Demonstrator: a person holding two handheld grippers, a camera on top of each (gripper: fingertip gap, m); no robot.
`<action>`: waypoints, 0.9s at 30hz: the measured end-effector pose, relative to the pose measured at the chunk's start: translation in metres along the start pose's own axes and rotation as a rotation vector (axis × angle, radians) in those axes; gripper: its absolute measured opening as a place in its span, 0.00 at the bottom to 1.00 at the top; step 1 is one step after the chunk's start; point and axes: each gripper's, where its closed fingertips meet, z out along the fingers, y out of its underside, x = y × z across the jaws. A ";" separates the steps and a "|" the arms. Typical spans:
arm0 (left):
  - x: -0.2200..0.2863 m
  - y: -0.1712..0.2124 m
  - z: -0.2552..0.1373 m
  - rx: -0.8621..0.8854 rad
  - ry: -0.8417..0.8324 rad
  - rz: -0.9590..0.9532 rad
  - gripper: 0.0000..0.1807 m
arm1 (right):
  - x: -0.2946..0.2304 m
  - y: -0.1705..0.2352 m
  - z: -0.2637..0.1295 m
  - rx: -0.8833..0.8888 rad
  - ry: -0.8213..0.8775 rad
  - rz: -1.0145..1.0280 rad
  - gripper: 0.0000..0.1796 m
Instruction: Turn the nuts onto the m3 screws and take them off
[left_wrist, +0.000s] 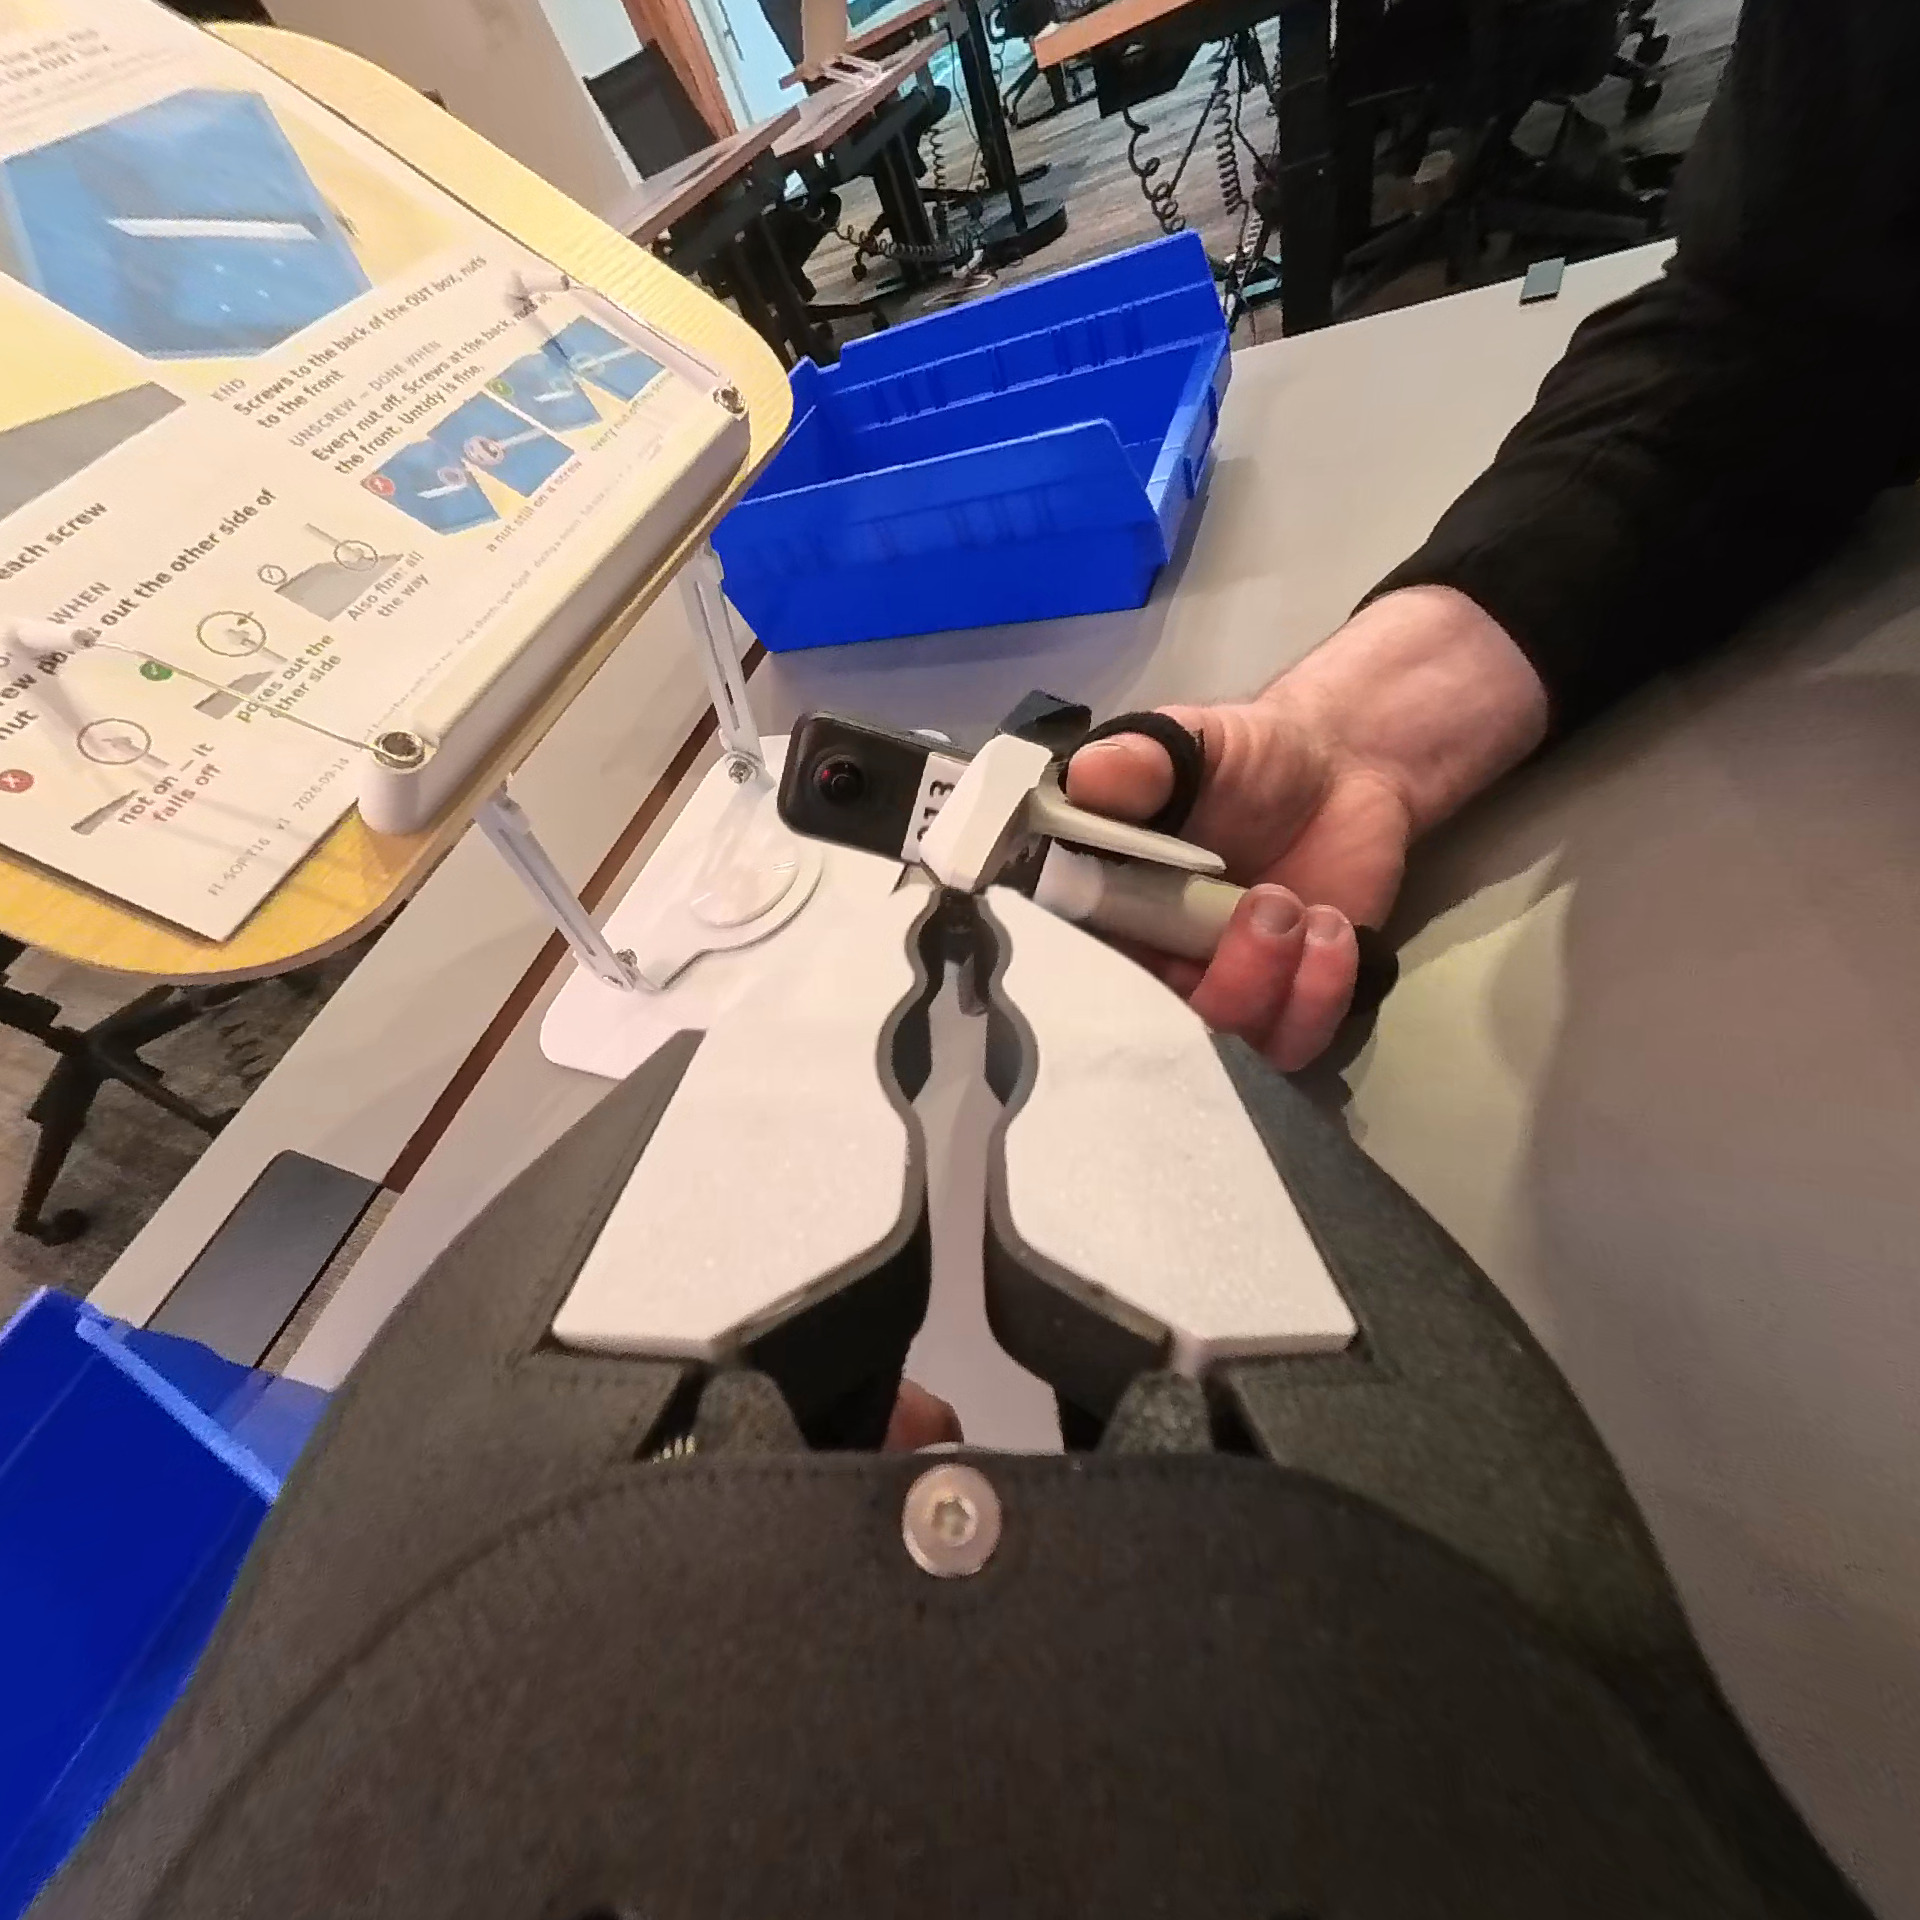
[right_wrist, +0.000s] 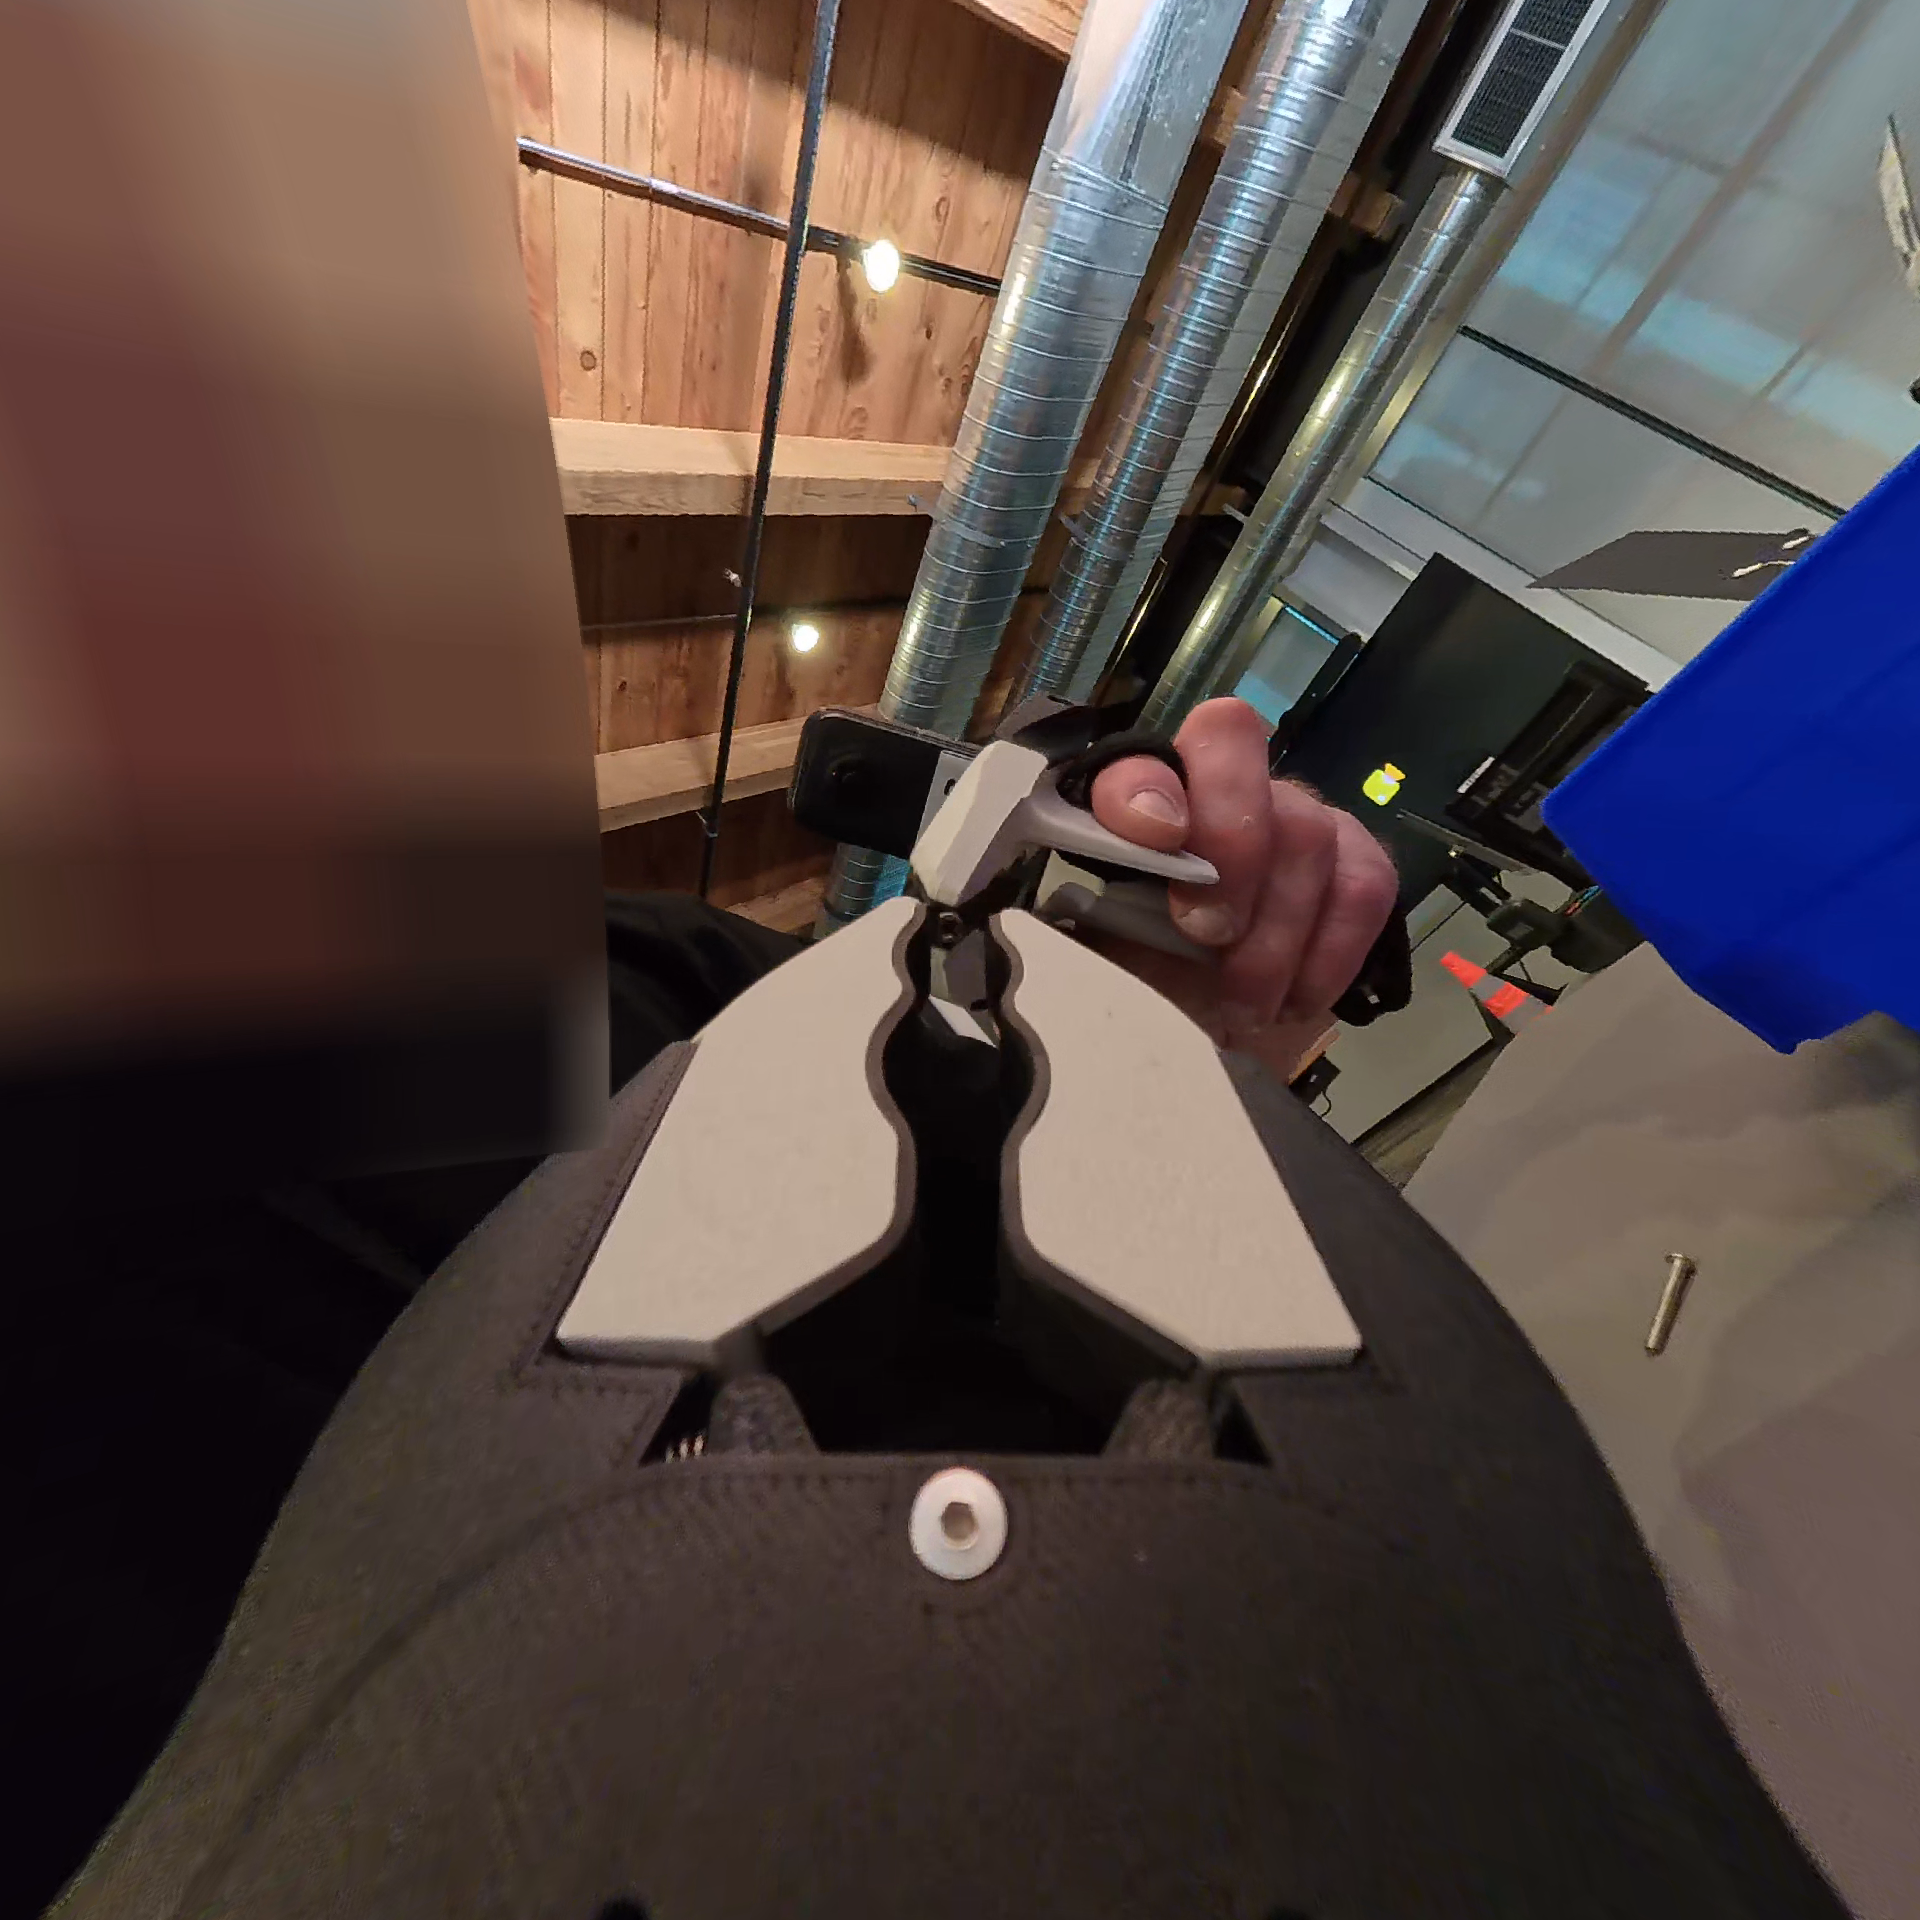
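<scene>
My left gripper (left_wrist: 954, 920) is shut at its tips on a small screw (left_wrist: 971, 982), whose grey shaft runs back between the white fingers (left_wrist: 790, 1164). My right gripper (left_wrist: 940, 888), held by a hand, meets it tip to tip from the far side. In the right wrist view my right gripper (right_wrist: 948, 925) is shut on a small dark nut (right_wrist: 948, 930). The left gripper (right_wrist: 961, 899), in the other hand, touches it from the far side. Both are held in the air above the grey table (left_wrist: 1610, 1091). The join between nut and screw is too small to make out.
A blue bin (left_wrist: 966, 499) stands at the back of the table, and another blue bin (left_wrist: 104, 1507) is at the near left. An instruction board on a white stand (left_wrist: 312, 499) is at the left. A loose screw (right_wrist: 1668, 1304) lies on the table near a blue bin (right_wrist: 1766, 810).
</scene>
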 end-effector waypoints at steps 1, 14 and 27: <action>0.000 0.000 0.000 0.000 -0.005 0.008 0.02 | 0.000 0.000 0.000 0.002 -0.003 0.001 0.05; 0.001 -0.001 0.001 0.002 -0.002 0.038 0.02 | -0.004 0.001 0.001 0.003 -0.057 0.057 0.03; 0.001 -0.004 0.000 0.008 0.003 0.036 0.02 | -0.007 0.002 0.003 0.005 -0.068 0.045 0.03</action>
